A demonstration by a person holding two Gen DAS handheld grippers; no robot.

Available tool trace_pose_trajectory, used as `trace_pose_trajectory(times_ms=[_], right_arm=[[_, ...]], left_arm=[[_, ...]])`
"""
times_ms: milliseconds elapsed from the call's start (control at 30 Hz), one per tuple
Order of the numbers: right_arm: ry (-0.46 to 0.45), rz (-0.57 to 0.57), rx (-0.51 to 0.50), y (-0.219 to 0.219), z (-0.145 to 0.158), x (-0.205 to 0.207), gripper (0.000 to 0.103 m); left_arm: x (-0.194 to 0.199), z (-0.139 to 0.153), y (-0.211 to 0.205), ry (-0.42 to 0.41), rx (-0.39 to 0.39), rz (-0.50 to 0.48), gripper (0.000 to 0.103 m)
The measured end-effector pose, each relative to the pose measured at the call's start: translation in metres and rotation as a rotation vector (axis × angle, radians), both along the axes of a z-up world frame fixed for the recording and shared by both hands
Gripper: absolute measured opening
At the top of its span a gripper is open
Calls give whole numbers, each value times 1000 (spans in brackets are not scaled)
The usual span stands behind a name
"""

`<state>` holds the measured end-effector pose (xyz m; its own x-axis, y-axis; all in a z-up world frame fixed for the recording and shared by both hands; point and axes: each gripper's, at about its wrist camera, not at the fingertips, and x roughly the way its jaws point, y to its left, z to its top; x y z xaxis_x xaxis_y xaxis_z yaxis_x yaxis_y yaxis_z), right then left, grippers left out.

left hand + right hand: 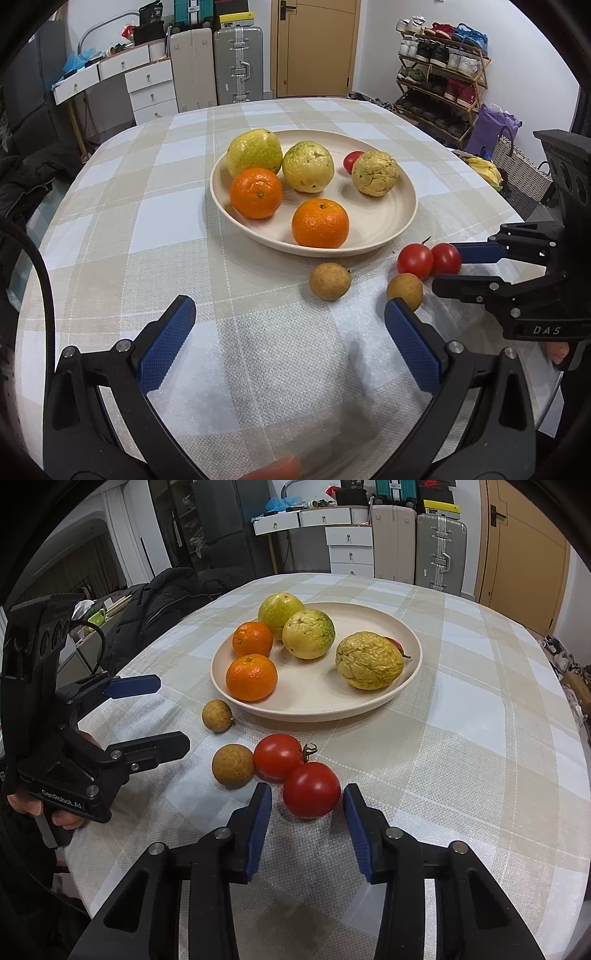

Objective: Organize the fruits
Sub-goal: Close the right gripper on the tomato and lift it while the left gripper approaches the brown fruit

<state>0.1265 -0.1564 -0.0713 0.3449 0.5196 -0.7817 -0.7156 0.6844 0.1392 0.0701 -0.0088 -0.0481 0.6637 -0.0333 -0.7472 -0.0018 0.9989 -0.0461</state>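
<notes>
The right gripper (307,801) has its jaws narrowly spread around the near tomato (311,790) on the table (461,738), not yet pinching, while the left gripper (290,321) gapes empty; closing off-centre could likely squirt it into its neighbour (277,757).

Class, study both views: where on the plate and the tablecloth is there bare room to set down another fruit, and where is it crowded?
Free: the plate floor between the oranges and the wrinkled yellow fruit; the tablecloth right of the plate. Crowded: the plate's back, and the front strip where tomatoes and small brown fruits cluster.
</notes>
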Motion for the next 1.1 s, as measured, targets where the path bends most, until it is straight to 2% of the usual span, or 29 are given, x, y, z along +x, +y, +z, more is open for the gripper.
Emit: trace_pose_trajectory(times_ms=[133,533,767,833,900,1033,1100], right_arm=[[-11,7,9,-1,4,0,32],[-42,20,17,-2,10,-4,31],[-60,0,48,-9,19,-3,31],[-61,-4,53,-11,21,-2,31],[-62,-5,55,-11,21,-2,31],[-65,2,56,-11,22,-3,31],[-65,1,56,-11,22,-3,31]], left_arm=[[-1,0,-4,4,0,-9,102],[-3,-1,-13,8,7,-46,102],[-6,2,-22,-1,1,-109,100],[-8,4,-27,-11,1,-140,94],[-10,4,-32,-9,0,-167,79],[-9,0,-38,9,-27,-199,66],[-8,-3,-40,30,-40,-208,55]])
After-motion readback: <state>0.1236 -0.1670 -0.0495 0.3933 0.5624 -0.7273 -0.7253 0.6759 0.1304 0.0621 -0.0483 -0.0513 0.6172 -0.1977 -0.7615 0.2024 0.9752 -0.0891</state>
